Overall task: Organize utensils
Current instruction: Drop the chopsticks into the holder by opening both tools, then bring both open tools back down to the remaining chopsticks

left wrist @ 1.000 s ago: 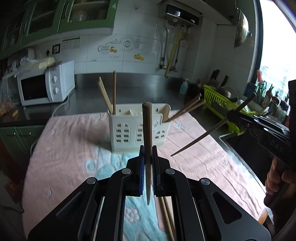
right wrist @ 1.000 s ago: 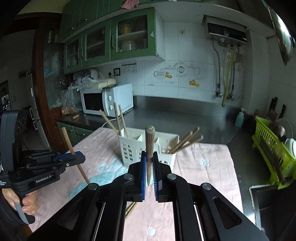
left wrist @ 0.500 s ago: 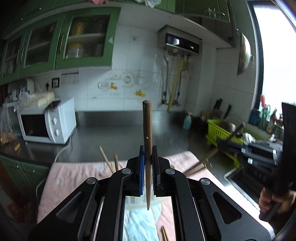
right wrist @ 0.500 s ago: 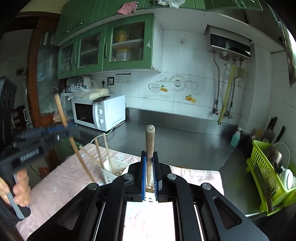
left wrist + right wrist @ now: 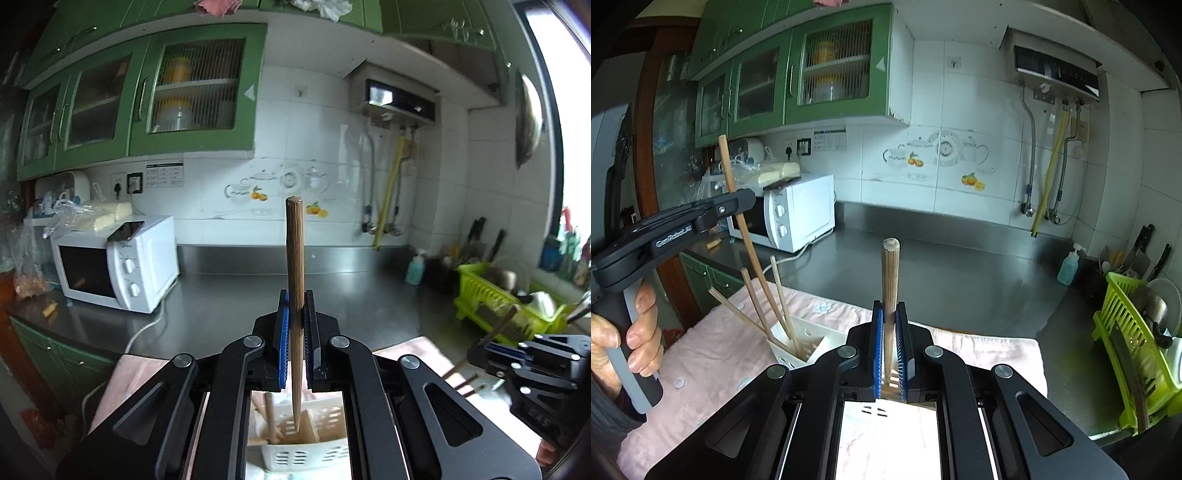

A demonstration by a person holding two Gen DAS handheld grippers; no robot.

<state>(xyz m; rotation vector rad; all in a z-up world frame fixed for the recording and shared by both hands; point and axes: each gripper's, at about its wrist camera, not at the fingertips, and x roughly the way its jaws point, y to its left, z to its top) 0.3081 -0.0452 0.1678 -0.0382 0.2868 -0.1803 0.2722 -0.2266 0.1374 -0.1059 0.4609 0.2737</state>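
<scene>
The left gripper [image 5: 294, 321] is clenched tight on a brown chopstick [image 5: 294, 273], which is pinched between the blue pads [image 5: 282, 332]. The stick is held almost straight up. Its round top is seen at 12 o'clock from the pads, and its thin tip hangs at 6 o'clock, just above or just inside the white holder [image 5: 295, 446]; which one cannot be told. A few more sticks [image 5: 271, 417] are already stood in that holder, at 9 o'clock from the tip.

The right gripper [image 5: 890, 328] is clenched too, on a second chopstick [image 5: 889, 280]. That stick is also held upright between blue pads [image 5: 878, 339], with its blunt end at 12 o'clock. Its tip is hidden low between the pads, above the holder [image 5: 798, 354]. Three loose sticks [image 5: 775, 295] are seen leaning in the holder, at 9 o'clock from the right gripper.

In the right view, the left gripper [image 5: 733, 201] is seen at 10 o'clock, and its handle is wrapped by a hand [image 5: 631, 332].

The holder is set on a pink cloth [image 5: 713, 354]. Farther back, a white microwave [image 5: 118, 266] is found at 9 o'clock on the grey counter [image 5: 369, 295], and a green dish rack [image 5: 1134, 354] is seen at 3 o'clock.
</scene>
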